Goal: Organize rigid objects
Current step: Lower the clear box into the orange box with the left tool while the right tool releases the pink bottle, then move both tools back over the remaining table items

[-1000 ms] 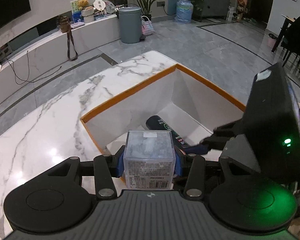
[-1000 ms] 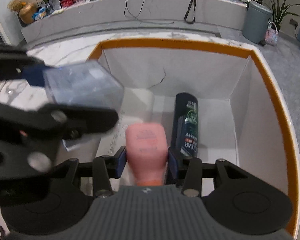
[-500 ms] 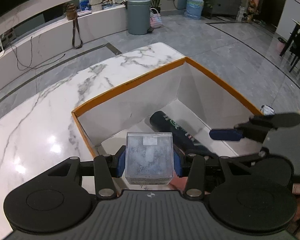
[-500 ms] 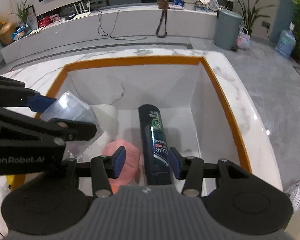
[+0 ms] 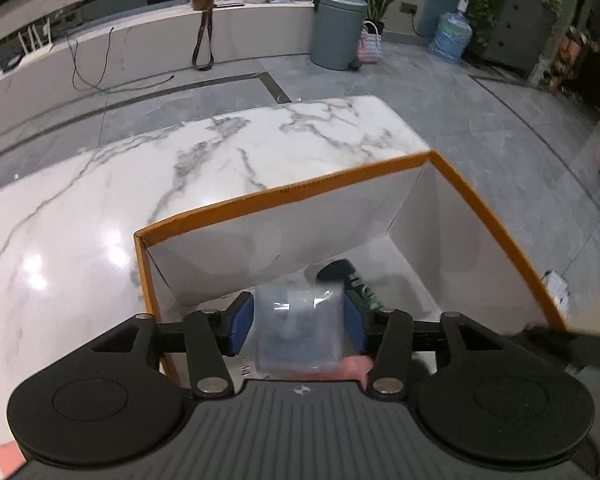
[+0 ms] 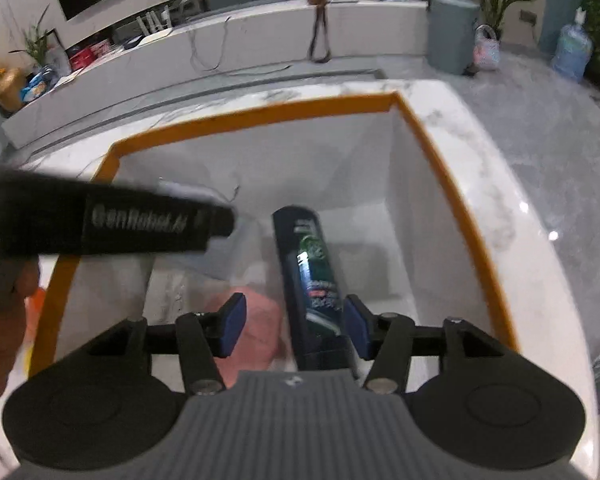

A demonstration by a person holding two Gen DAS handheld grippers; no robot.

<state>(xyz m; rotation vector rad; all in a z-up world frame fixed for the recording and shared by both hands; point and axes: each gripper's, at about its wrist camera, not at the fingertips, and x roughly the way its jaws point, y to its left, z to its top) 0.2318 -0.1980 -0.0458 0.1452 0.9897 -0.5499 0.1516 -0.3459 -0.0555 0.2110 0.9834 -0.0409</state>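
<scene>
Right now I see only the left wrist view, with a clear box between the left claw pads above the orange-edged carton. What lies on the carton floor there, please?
Observer: The right wrist view shows a pink object on the floor, close on the left of a dark bottle.
Operator: How does the bottle lie? I see only one end of it.
Observer: It lies flat, with its length pointing to the far wall of the carton.
Operator: Is the right claw holding something?
Observer: No. The right claw grips nothing. Its jaws are opening above the pink object and the bottle.
</scene>
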